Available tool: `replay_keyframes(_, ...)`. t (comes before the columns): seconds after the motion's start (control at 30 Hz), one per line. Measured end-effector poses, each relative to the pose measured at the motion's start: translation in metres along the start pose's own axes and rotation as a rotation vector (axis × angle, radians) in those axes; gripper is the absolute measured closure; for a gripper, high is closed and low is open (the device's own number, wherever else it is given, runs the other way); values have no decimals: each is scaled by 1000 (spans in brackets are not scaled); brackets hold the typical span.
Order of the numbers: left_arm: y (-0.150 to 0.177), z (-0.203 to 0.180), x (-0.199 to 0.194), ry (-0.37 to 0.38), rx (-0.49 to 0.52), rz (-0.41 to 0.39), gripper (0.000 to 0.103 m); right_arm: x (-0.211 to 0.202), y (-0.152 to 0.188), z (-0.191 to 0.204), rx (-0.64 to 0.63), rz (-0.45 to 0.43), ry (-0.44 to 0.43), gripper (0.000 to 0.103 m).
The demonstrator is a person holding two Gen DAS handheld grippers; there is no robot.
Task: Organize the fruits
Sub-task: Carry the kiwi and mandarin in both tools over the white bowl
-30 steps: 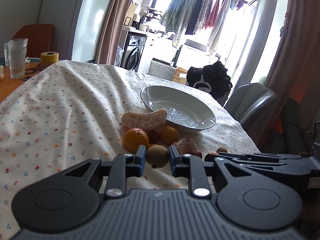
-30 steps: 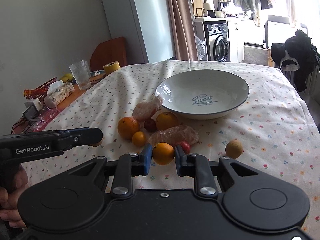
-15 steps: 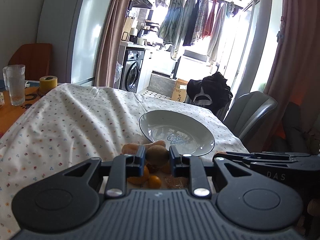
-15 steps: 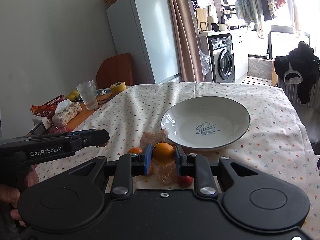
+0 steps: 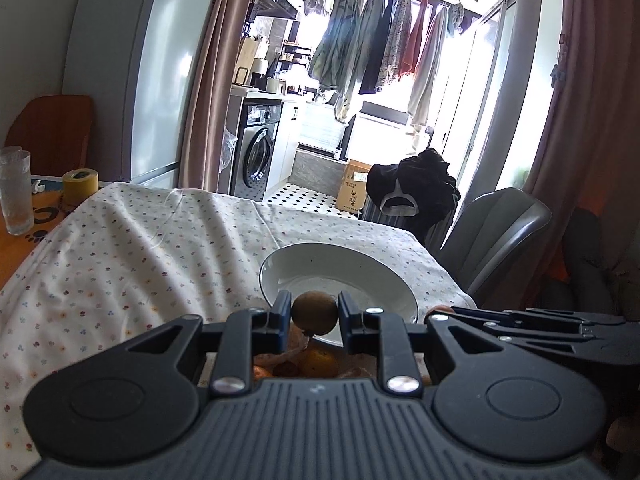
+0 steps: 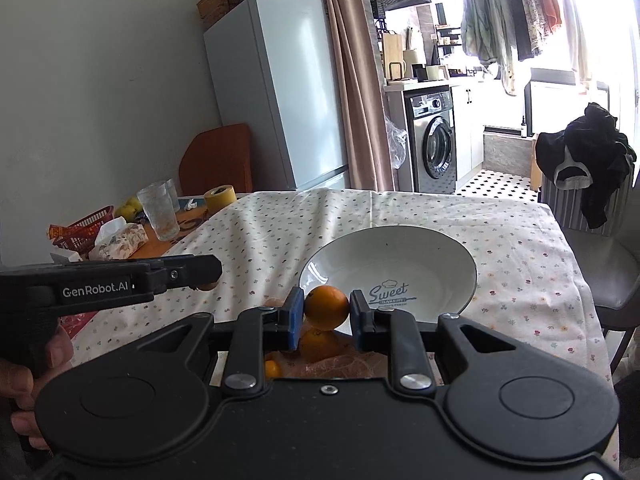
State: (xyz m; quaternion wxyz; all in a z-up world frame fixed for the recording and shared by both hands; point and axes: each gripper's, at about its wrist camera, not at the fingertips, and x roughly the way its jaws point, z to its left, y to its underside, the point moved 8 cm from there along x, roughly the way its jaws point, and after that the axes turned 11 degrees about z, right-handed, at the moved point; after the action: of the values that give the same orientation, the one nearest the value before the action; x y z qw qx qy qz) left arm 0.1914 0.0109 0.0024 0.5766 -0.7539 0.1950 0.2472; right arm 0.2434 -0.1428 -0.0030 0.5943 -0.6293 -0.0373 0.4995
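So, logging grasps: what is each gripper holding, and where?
Left gripper pinches a brown kiwi across its sides; right gripper pinches an orange across its sides.

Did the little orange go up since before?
Yes. The small orange, clamped in the right gripper, has risen off the tablecloth and moved toward the white plate, whose near rim it now overlaps.

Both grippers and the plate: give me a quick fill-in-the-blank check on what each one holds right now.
1. The left gripper is shut on a brown ____.
2. The right gripper is shut on an ____.
3. The white plate has the word ____ printed inside.
4. The fruit on the plate so far: ____.

Missing words: kiwi; orange; Sweet; none
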Motion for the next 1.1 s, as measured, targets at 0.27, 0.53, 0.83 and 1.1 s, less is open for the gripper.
replay_keyframes(0.27, -18, -4, 14, -28, 8, 22, 80, 4, -8, -12, 15, -7, 23, 80)
replay_keyframes(0.53, -19, -7, 35, -38, 5, 54, 80, 11, -16, -26, 39, -5, 34, 80)
replay_keyframes(0.83, -23, -1, 64, -29, -1, 106, 80, 27, -15, -35, 29, 21, 61, 80)
replay_keyframes(1.1, -30, 14, 92, -19, -17, 142, 80, 54, -15, -48, 67, 53, 60, 80)
